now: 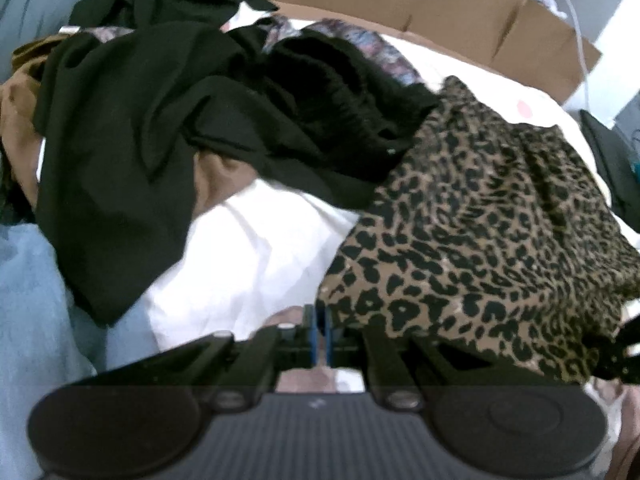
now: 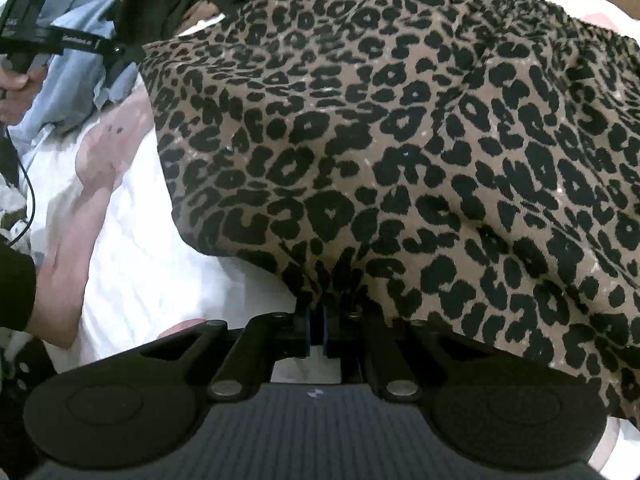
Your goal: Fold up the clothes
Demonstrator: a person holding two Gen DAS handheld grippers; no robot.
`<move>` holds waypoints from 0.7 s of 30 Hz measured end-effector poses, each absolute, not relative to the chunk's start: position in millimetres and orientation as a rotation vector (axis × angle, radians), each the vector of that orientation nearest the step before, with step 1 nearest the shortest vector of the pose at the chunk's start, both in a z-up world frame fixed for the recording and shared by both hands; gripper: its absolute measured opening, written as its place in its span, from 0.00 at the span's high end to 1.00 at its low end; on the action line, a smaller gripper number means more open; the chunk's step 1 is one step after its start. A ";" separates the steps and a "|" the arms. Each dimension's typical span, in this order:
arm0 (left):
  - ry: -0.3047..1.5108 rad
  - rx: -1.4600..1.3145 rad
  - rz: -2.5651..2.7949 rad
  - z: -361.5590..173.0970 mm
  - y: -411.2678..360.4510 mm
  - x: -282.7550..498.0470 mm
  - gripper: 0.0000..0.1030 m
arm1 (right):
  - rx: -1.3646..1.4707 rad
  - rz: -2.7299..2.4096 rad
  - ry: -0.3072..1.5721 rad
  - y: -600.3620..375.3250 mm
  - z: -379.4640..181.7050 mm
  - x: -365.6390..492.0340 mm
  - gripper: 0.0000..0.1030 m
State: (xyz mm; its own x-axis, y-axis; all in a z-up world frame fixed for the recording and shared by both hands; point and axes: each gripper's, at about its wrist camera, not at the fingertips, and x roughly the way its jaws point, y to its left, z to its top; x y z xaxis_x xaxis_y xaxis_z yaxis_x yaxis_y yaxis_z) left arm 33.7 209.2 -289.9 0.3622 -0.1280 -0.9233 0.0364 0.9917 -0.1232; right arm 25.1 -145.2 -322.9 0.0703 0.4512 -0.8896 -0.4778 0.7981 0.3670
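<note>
A leopard-print garment (image 1: 480, 220) lies spread over the white bedsheet (image 1: 248, 260), stretched between both grippers. My left gripper (image 1: 320, 320) is shut, its blue pads pinching the garment's near left corner. In the right wrist view the same garment (image 2: 400, 140) fills most of the frame. My right gripper (image 2: 316, 320) is shut on its near edge, where the fabric puckers at the fingertips. The left gripper (image 2: 120, 50) shows at the garment's far left corner, held by a person's hand (image 2: 16, 88).
A heap of black clothes (image 1: 160, 120) lies behind and left of the leopard garment, over a brown garment (image 1: 16, 120). Light blue cloth (image 1: 32, 300) sits at the left. An open cardboard box (image 1: 440, 8) stands at the back. A dark object (image 1: 612, 168) lies at the right edge.
</note>
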 end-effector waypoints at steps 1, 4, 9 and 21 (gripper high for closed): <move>1.197 -0.081 -0.096 -292.7 210.8 34.7 0.96 | -0.011 0.702 1.330 -147.3 -320.5 25.7 0.90; 1.202 -0.066 -0.076 -300.1 213.8 36.6 0.96 | 0.089 0.692 1.334 -161.9 -309.2 32.5 0.80; 1.231 -0.058 -0.076 -302.7 210.4 40.2 0.91 | 0.224 0.571 1.318 -212.3 -289.0 33.9 0.69; 1.218 -0.009 -0.264 -279.4 163.2 48.8 0.86 | 0.386 0.425 1.380 -257.2 -311.0 10.2 0.58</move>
State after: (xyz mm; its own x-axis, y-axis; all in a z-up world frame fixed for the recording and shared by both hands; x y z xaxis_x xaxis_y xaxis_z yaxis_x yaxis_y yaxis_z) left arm 48.8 163.2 -279.4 0.3190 -0.2057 -0.9252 0.1960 0.9694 -0.1480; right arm 10.2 -257.2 -311.0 0.1379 0.5035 -0.8529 -0.0634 0.8638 0.4998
